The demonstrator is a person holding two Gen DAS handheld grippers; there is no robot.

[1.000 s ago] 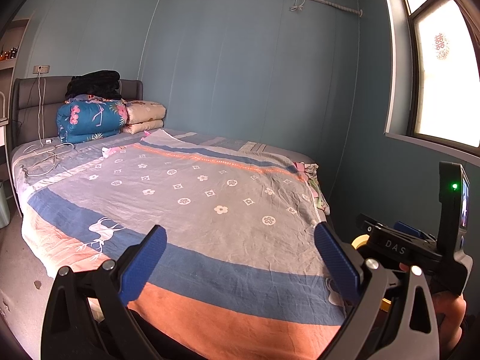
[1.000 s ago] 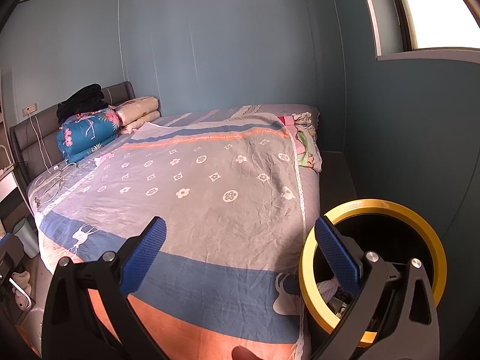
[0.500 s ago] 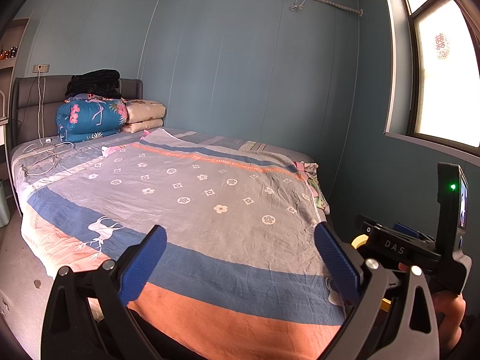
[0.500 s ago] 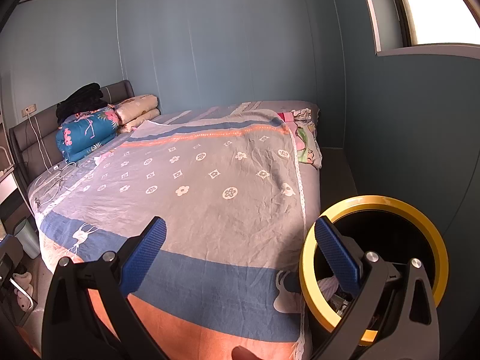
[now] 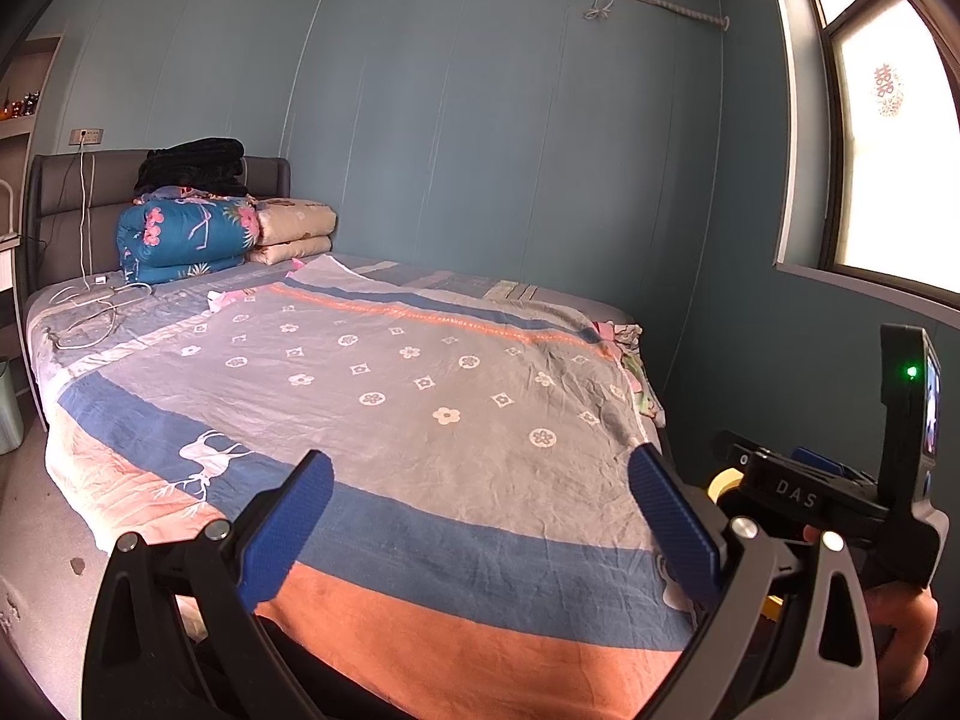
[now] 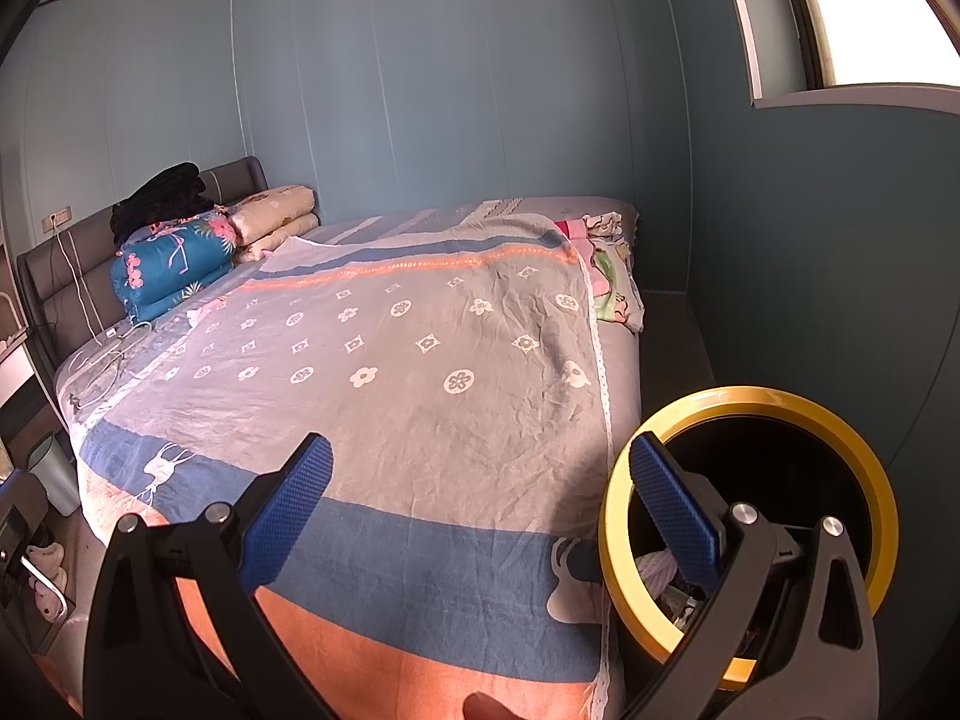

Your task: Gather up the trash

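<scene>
Blue-walled bedroom, wide bed under a grey, blue and orange patterned cover filling most of both views. Nearest, at the foot of the bed on the window side, a black round bin with a yellow rim, crumpled pale scraps already lying in its bottom — judged a sign of collecting partly done. Both tools idle above the orange hem: left gripper with blue pads spread wide and nothing between them, right gripper likewise gaping and empty, its right finger crossing in front of the bin's rim, neither touching the cover. Right tool's black body visible at the left view's edge, a hand beneath it. Further up the bed, no obvious litter on the cover; only a small pink-and-white scrap near the pillows, too small to identify, beside loose white charging cables. Farthest, folded blue floral quilt against the grey headboard. Remaining work uncertain from here.
</scene>
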